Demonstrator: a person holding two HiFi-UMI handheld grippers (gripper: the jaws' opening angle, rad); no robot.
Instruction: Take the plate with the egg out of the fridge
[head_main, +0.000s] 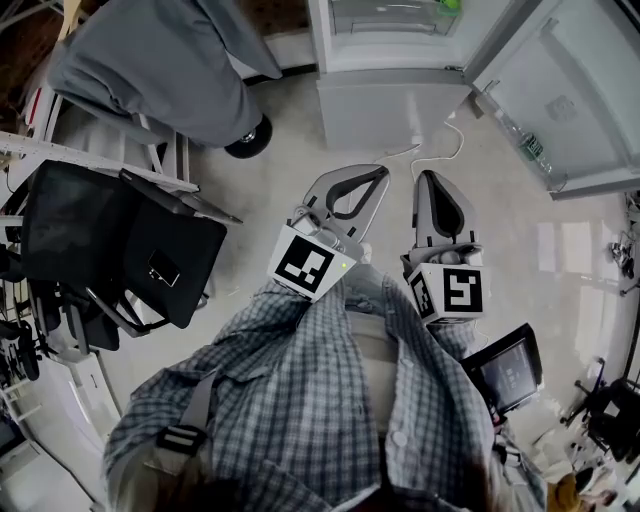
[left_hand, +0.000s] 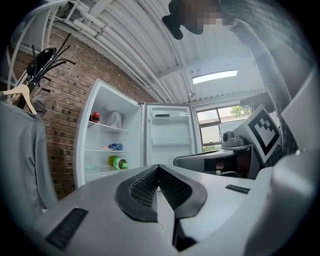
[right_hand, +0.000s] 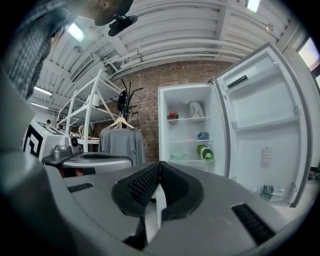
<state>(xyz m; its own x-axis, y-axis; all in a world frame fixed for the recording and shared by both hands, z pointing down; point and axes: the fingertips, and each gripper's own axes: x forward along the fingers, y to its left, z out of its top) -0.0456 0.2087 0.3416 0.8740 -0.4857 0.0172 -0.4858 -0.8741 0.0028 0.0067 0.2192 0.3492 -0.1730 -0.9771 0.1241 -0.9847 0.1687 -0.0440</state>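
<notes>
The white fridge (head_main: 392, 62) stands open ahead of me across the floor, its door (head_main: 560, 95) swung out to the right. In the right gripper view its shelves (right_hand: 190, 135) hold a red item (right_hand: 172, 116), a white bag (right_hand: 195, 110), a blue item (right_hand: 203, 135), a green bottle (right_hand: 205, 152) and a pale flat dish (right_hand: 178, 156); no egg can be made out at this distance. My left gripper (head_main: 352, 176) and right gripper (head_main: 433, 178) are held side by side close to my body, far from the fridge. Both are shut with nothing between the jaws.
A grey garment (head_main: 160, 60) hangs on a rack at the left, above a black chair (head_main: 125, 245). A white cable (head_main: 440, 150) lies on the floor before the fridge. A tablet screen (head_main: 505, 370) sits at my right. Bottles (head_main: 525, 140) stand in the door shelf.
</notes>
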